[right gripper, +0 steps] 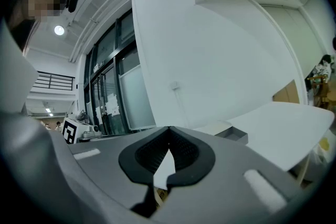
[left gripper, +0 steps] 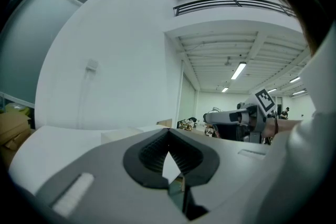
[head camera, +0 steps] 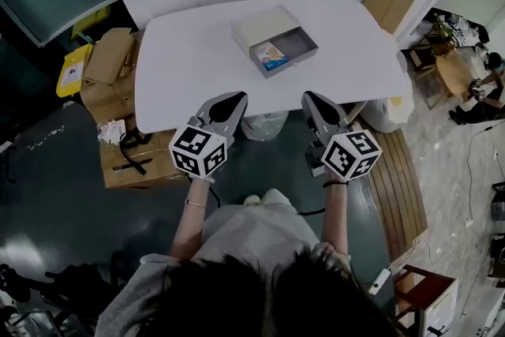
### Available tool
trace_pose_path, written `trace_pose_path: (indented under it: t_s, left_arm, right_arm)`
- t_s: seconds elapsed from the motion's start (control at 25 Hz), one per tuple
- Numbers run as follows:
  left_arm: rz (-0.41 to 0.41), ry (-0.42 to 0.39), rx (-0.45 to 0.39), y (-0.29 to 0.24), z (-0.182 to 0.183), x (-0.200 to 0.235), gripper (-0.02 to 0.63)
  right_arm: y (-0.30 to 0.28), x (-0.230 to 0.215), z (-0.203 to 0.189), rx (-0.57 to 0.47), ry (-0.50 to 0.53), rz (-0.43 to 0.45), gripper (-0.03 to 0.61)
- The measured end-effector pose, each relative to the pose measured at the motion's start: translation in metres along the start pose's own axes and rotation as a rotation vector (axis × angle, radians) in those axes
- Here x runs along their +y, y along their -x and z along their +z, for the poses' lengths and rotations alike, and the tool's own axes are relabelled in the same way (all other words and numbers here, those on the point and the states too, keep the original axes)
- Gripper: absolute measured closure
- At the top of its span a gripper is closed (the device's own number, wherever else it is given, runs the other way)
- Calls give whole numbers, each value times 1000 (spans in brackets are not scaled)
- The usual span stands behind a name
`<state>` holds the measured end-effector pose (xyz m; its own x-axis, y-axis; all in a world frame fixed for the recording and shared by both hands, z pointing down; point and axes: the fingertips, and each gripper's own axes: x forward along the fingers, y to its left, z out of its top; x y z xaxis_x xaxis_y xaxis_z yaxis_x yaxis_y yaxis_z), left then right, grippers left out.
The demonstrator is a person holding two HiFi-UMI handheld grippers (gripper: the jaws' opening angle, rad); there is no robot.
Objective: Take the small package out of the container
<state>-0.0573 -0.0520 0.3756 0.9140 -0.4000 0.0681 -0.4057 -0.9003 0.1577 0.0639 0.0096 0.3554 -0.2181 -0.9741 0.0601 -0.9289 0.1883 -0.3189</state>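
Reaching the container (head camera: 304,39) with fingers pressed together looks like the main risk. In each gripper view the ribbed fingers (left gripper: 149,155) of the left gripper (head camera: 236,98) meet at the tip with nothing between them, and so do those of the right gripper (head camera: 311,97). Unless one pair spreads first, it would likely prod the small package (head camera: 270,56) flat against the tray floor or shove the whole light box across the white bench (head camera: 185,71). The package lies flat and low inside shallow walls, so a level approach could also catch the near rim and tip or slide the container. The free gripper may be needed to steady it.

The small package sits in the open grey half of the container, toward its near-left corner, on the far-middle part of the bench. Both grippers hang over the bench's near edge, side by side and pointing roughly level. The package is well apart from both sets of fingers, ahead of them and between their lines, somewhat closer to the right gripper's line.
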Motion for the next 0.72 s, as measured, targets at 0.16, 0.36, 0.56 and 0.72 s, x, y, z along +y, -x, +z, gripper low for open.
trace_pose_path:
  t_s: [0.16,0.36,0.56,0.72]
  left_arm:
    - [15,9,5,-5,-2,6,620]
    - [44,13,-2,-21,1,18,620]
    - [72,21,-8,-48,7,29,620]
    - [105,39,-1,-71,4,40,620]
  right_arm:
    - [-9,-7,-1,12,-8,8,566]
    - [-24,-26,6,21,-13,27,566]
    - [-46,-51,13,44,-25,61,566]
    - [-67,-71,19,73,-22,90,566]
